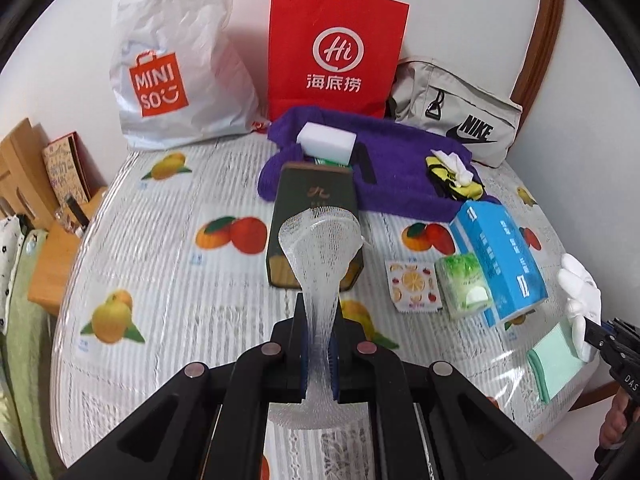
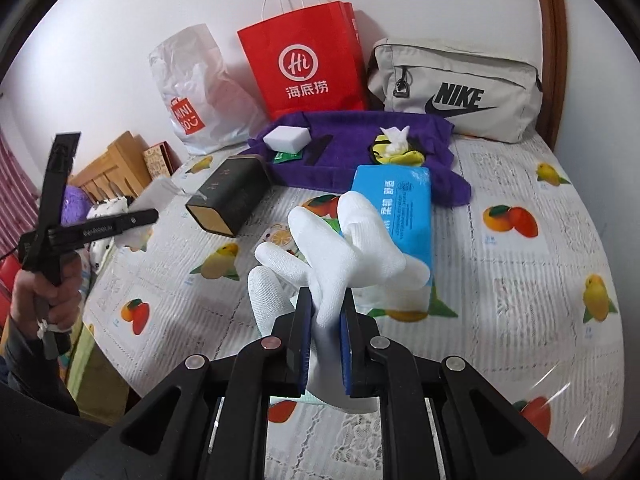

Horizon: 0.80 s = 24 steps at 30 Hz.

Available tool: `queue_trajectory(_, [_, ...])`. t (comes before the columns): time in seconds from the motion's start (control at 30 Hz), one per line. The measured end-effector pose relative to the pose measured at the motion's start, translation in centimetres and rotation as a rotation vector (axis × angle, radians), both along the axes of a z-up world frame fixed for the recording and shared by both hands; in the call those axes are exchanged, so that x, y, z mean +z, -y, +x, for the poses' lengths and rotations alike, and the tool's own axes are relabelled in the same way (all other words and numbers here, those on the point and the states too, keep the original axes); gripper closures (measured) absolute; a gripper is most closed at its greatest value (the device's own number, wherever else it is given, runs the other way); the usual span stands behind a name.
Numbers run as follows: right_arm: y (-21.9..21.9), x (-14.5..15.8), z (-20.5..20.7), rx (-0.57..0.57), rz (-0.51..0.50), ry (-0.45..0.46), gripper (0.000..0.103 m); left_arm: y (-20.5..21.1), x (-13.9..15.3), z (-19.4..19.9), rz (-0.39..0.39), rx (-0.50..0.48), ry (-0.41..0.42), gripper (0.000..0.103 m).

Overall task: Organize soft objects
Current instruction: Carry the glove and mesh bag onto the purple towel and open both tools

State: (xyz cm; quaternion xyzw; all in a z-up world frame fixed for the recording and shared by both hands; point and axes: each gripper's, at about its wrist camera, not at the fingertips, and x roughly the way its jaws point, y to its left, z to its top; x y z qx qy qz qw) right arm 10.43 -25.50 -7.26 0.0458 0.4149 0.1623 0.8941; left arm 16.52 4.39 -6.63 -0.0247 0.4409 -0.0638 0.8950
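My left gripper [image 1: 319, 336] is shut on a white foam net sleeve [image 1: 320, 248], which flares out above the fingers over the table. My right gripper [image 2: 326, 320] is shut on a white fabric glove [image 2: 340, 248], held above the table with its fingers spread upward. In the left wrist view the right gripper [image 1: 592, 330] shows at the right edge with the glove [image 1: 580, 300]. In the right wrist view the left gripper [image 2: 154, 214] is at the left, a hand on its handle, with the net sleeve [image 2: 156, 196] in it. A purple towel [image 1: 400, 160] lies at the back.
On the towel lie a white sponge [image 1: 326, 140] and yellow-black socks [image 1: 452, 176]. A dark green box [image 1: 312, 208], a blue tissue pack [image 1: 500, 256], a small green tissue pack [image 1: 464, 284] and a mint cloth [image 1: 556, 364] lie on the fruit-print table [image 1: 160, 280]. Miniso [image 1: 172, 72], red [image 1: 336, 52] and Nike [image 1: 460, 116] bags line the wall.
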Motion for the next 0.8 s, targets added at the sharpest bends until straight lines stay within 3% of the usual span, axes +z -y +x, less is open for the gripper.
queue_trajectory(0.37, [1.4, 0.8, 2.1, -0.055, 0.018, 0.031, 0.091, -0.3, 1.3, 2.9, -0.009, 0.002, 0.007, 0.095])
queue_trajectory(0.8, [0.8, 3.4, 7.6, -0.025, 0.005, 0.147, 0.091, 1.0, 2.0, 7.6, 0.007, -0.021, 0.024, 0.095])
